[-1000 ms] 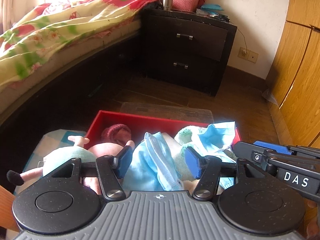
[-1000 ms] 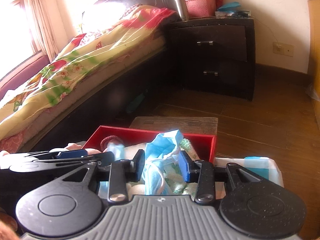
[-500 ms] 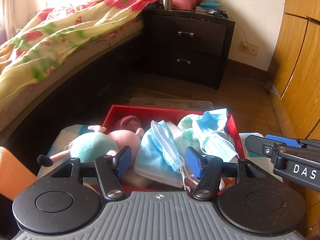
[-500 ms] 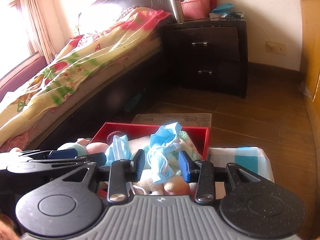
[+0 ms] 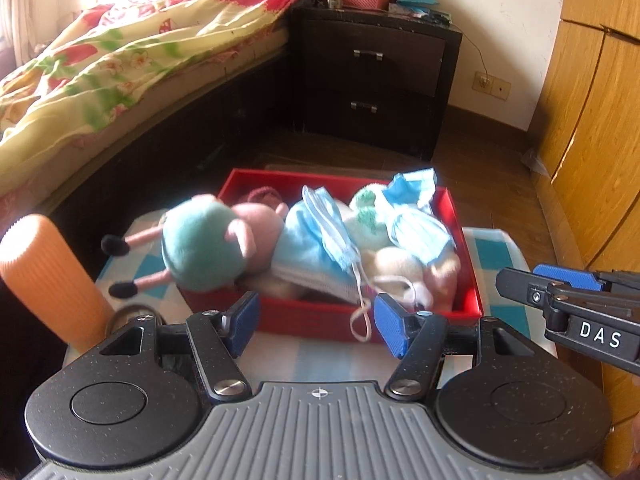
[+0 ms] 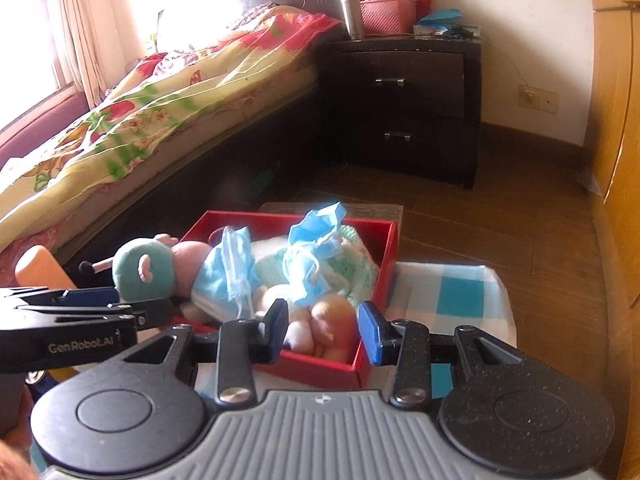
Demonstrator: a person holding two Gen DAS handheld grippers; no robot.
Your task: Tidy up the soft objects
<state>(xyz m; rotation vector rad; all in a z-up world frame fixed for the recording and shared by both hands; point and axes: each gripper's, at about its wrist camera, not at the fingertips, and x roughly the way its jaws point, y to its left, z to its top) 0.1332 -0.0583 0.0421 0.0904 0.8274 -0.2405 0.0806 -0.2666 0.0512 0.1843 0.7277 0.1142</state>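
A red box [image 5: 472,296] [image 6: 390,256] sits on a blue-and-white checked cloth [image 5: 496,256] [image 6: 452,292]. It holds a pink plush doll in a teal dress [image 5: 204,240] [image 6: 140,268], blue face masks [image 5: 316,232] [image 6: 316,240], a green-and-white cloth [image 5: 364,220] [image 6: 348,268] and a beige plush [image 5: 400,268] [image 6: 332,320]. The doll's legs hang over the box's left wall. My left gripper [image 5: 318,320] is open and empty, just short of the box's near wall. My right gripper [image 6: 323,330] is open and empty at the box's near right corner.
An orange ribbed cylinder [image 5: 48,280] [image 6: 38,266] stands left of the box. A bed with a floral quilt [image 5: 120,64] lies left. A dark nightstand [image 5: 372,84] [image 6: 404,108] stands behind, wooden cabinet doors [image 5: 592,128] on the right.
Both grippers have drawn back and up from the box, leaving the masks lying in it. The box and the orange cylinder now show in full.
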